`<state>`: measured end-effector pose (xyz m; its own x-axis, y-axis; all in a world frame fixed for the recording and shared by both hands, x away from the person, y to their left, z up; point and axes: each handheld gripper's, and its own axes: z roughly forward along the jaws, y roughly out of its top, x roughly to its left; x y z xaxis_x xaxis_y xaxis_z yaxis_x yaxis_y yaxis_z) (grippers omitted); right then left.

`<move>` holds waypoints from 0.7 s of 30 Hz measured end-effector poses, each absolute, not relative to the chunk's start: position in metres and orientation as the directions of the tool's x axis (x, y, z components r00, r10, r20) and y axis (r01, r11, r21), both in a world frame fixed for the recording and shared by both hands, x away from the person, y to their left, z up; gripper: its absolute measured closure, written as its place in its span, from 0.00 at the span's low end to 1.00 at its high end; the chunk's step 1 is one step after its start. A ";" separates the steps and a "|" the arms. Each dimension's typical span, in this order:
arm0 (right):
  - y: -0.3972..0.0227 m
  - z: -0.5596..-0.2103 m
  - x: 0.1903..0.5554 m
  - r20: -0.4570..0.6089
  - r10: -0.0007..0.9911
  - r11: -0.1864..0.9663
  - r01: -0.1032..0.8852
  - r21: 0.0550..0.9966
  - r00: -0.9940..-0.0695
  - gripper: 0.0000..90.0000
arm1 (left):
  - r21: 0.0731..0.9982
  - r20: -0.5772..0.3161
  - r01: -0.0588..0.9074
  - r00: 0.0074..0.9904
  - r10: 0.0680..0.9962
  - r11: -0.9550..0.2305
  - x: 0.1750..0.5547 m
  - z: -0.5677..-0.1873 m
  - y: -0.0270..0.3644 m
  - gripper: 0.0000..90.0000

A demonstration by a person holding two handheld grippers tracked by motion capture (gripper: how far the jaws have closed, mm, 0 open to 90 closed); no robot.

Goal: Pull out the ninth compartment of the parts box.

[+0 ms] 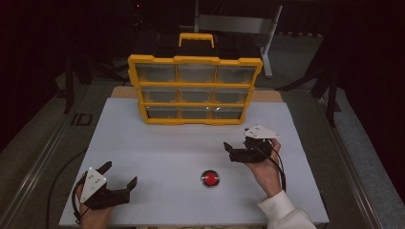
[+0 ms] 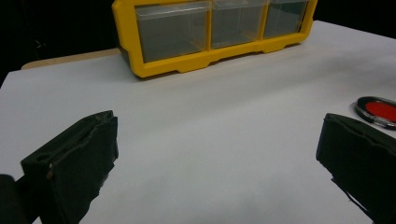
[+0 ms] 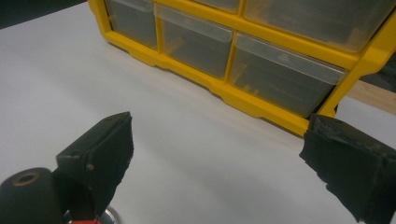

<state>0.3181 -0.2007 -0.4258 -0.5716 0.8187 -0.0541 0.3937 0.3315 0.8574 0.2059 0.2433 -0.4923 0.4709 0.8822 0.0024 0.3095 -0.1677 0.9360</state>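
Note:
A yellow drawer cabinet [image 1: 195, 88] with clear plastic drawers stands upright at the back middle of the white table [image 1: 157, 143]. A small round red disc in a dark ring [image 1: 210, 178] lies flat on the table near the front. My left gripper [image 1: 120, 172] rests at the front left, open, with nothing between its jaws. In the left gripper view the left gripper [image 2: 217, 154] faces the cabinet [image 2: 154, 65], and the disc [image 2: 380, 111] lies by its right jaw. My right gripper [image 1: 237, 139], open and holding nothing, hovers right of centre. In the right gripper view the right gripper [image 3: 219, 144] points at the cabinet's bottom drawers [image 3: 261, 65].
A black case with a yellow handle [image 1: 196, 39] sits behind the cabinet. A grey metal frame [image 1: 239, 24] stands farther back. Dark floor surrounds the table, with a rail [image 1: 33, 167] along the left side. A wooden board edge [image 2: 70, 58] shows under the table sheet.

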 end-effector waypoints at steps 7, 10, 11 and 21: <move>-0.200 -0.426 0.324 -0.047 0.826 0.324 0.405 0.855 -0.561 0.10 | 0.935 0.002 0.312 0.472 0.882 -0.169 0.206 -0.493 0.242 0.00; -0.200 -0.425 0.327 -0.045 0.827 0.322 0.407 0.855 -0.561 0.10 | 0.935 0.002 0.312 0.472 0.882 -0.169 0.206 -0.493 0.242 0.00; -0.199 -0.425 0.328 -0.044 0.826 0.322 0.407 0.855 -0.561 0.10 | 0.935 0.002 0.312 0.472 0.882 -0.169 0.206 -0.493 0.242 0.00; -0.193 -0.418 0.341 -0.058 0.828 0.335 0.408 0.849 -0.558 0.10 | 0.935 -0.004 0.313 0.472 0.881 -0.164 0.206 -0.493 0.243 0.00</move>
<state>0.3412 -0.1926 -0.4177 -0.5580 0.8278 -0.0583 0.4078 0.3347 0.8495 0.2063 0.2427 -0.4929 0.4722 0.8815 -0.0039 0.3135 -0.1638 0.9354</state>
